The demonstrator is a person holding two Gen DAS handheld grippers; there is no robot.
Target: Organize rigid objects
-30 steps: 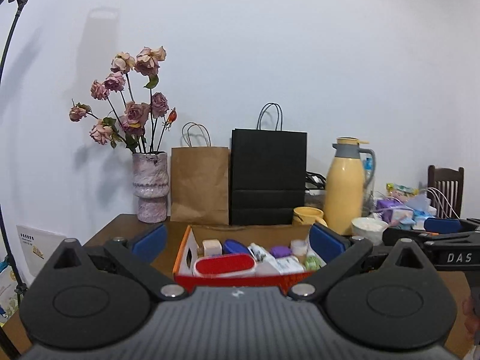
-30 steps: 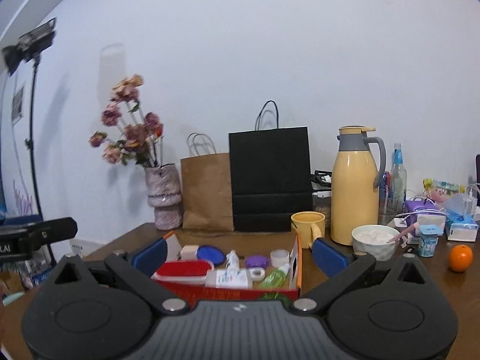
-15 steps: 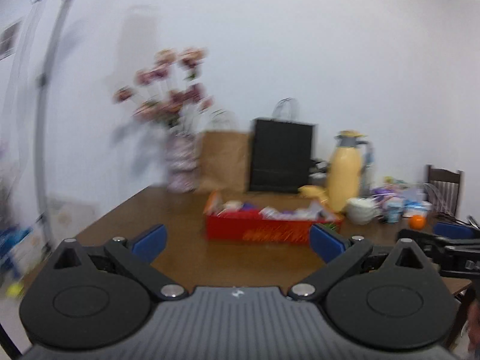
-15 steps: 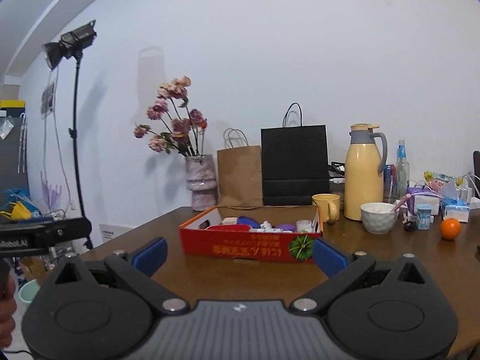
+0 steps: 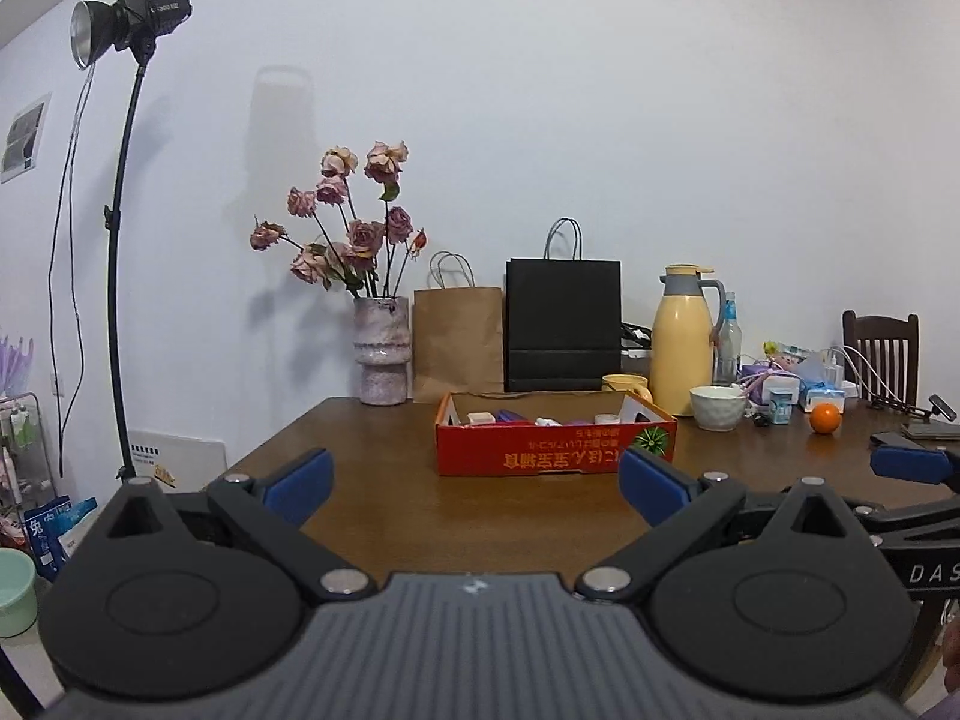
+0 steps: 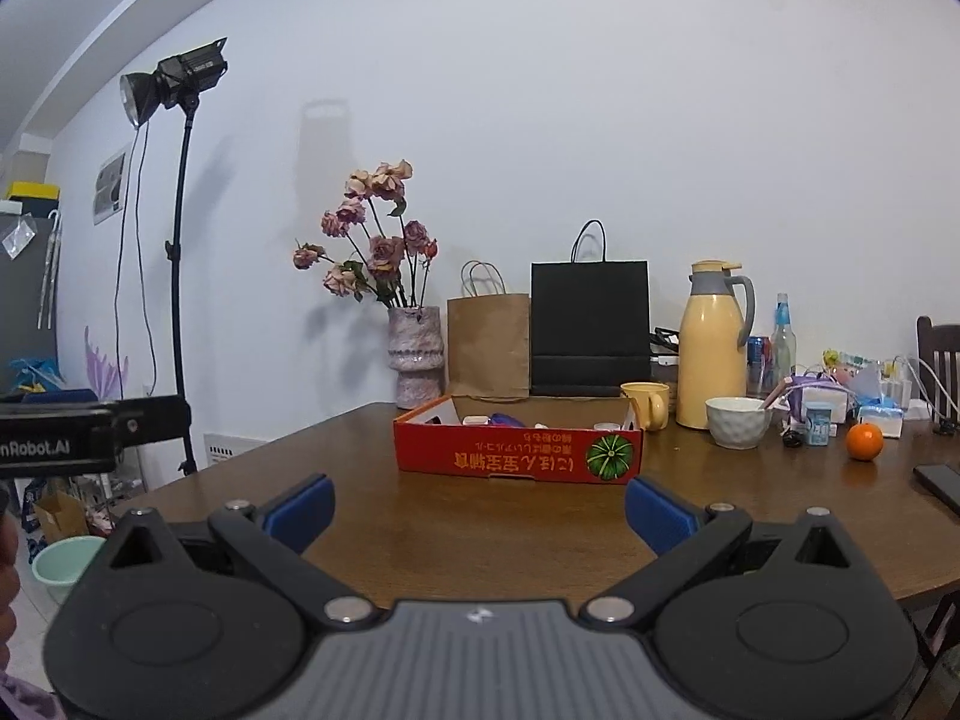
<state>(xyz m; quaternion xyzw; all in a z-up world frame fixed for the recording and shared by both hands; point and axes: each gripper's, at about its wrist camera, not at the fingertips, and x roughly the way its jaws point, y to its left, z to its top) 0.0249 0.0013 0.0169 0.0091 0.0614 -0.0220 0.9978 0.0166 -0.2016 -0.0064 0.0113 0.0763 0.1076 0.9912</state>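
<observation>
Rigid objects are seen gathered inside a red cardboard box (image 5: 555, 450), which is set near the middle of the brown worktop (image 5: 384, 480); the individual pieces are too small to be told apart. Behind the box, a black paper bag (image 5: 563, 324) and a brown paper bag (image 5: 459, 342) are stood against the wall, flanked by a vase of dried roses (image 5: 381, 354) and a yellow thermos jug (image 5: 684, 342). A white bowl (image 5: 717, 408) is placed beside the jug, and an orange (image 5: 825, 418) is found further along. The left gripper (image 5: 474, 483) is held released, with nothing between its blue pads, well short of the box. The right gripper (image 6: 480, 507) is likewise kept spread wide and empty.
</observation>
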